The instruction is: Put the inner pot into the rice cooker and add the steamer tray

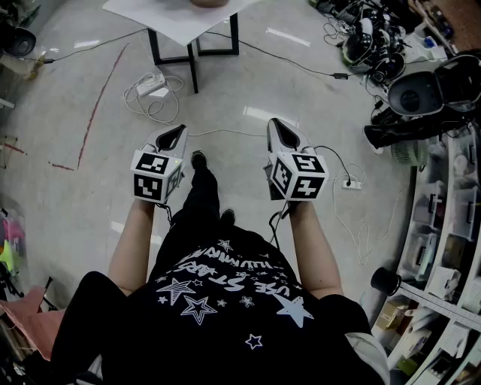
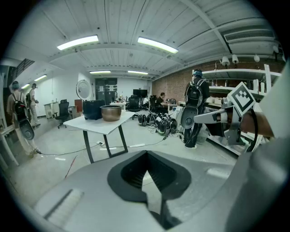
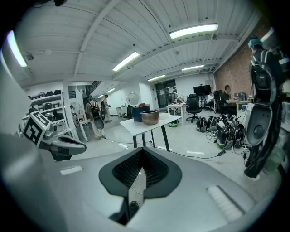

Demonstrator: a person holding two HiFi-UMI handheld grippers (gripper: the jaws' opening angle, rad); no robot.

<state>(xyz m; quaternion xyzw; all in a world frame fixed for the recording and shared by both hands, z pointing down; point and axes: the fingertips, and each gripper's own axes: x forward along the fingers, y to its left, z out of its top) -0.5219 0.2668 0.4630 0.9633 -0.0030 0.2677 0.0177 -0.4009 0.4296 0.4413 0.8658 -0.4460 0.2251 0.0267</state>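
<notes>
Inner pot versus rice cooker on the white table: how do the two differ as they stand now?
The inner pot is coppery and shiny, while the rice cooker is dark. The rice cooker stands taller than the inner pot. In the left gripper view the rice cooker is to the left of the inner pot. Both stand upright, side by side on the white table.

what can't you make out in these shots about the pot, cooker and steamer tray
- steamer tray: shows in no view; whether it lies on the table cannot be told.
- rice cooker: far and small in both gripper views, so open or lidded is unclear; the head view's top edge cuts it off.
- inner pot: seen side-on from afar, its wall hides the inside; the head view shows only a sliver at the top edge.
</notes>
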